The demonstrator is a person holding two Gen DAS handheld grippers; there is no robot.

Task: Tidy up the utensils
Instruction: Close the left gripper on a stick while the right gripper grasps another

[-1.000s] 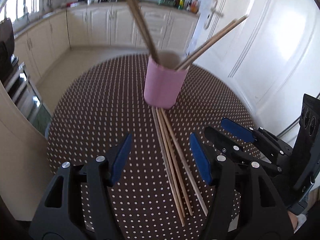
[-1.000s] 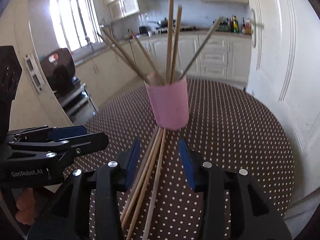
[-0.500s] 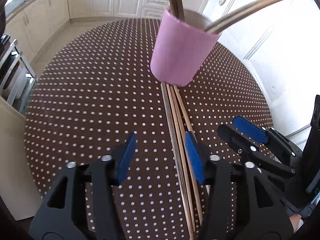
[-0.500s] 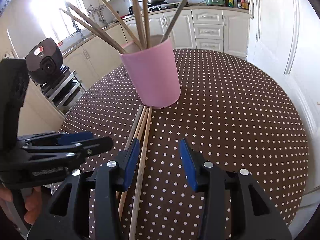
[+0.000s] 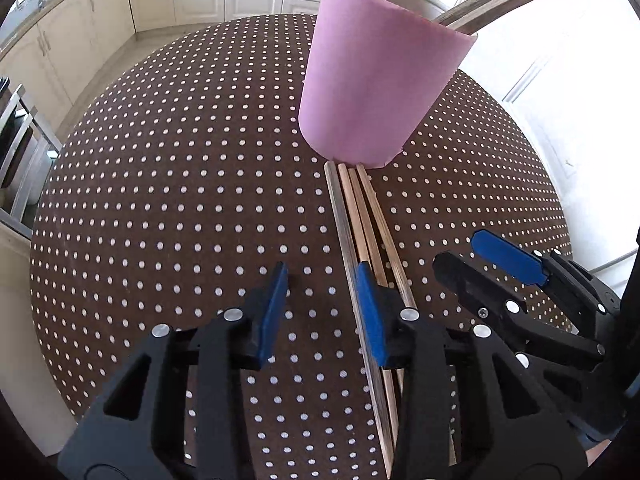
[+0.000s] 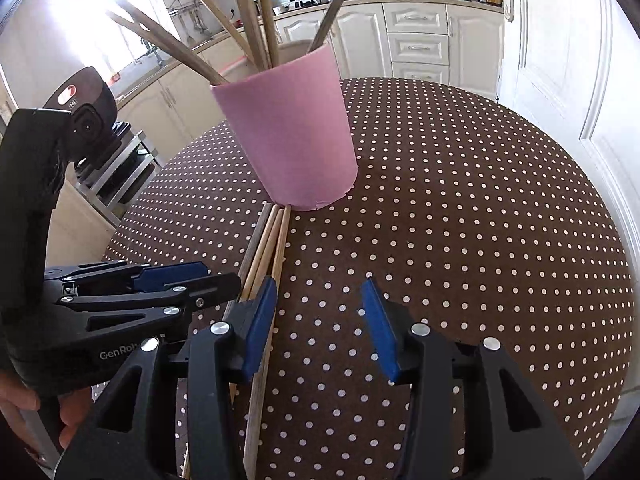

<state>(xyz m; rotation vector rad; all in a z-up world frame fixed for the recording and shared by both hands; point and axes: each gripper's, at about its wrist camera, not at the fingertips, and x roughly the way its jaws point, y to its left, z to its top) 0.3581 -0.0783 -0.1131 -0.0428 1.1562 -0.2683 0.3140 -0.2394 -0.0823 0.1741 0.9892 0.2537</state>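
Note:
A pink cup [image 5: 376, 92] stands on the dotted brown table and holds several wooden chopsticks [image 6: 256, 16]. It shows in the right wrist view too [image 6: 292, 136]. Several more chopsticks [image 5: 360, 220] lie side by side on the table, tips touching the cup's base; they show in the right wrist view as well [image 6: 268, 240]. My left gripper [image 5: 322, 304] is open and empty, low over the table, its right finger over the lying chopsticks. My right gripper [image 6: 320, 312] is open and empty, its left finger over the same chopsticks. Each gripper shows in the other's view [image 5: 508, 276] [image 6: 160, 284].
The round table [image 5: 160, 200] has a brown cloth with white dots. White kitchen cabinets [image 6: 416, 40] and a white door [image 6: 560, 60] stand behind it. A metal rack [image 6: 116, 176] with a dark cooker [image 6: 92, 100] on it stands left of the table.
Both grippers have moved forward and down toward the cup and the lying chopsticks. The left gripper's jaws have narrowed a little. The cup looks larger and nearer.

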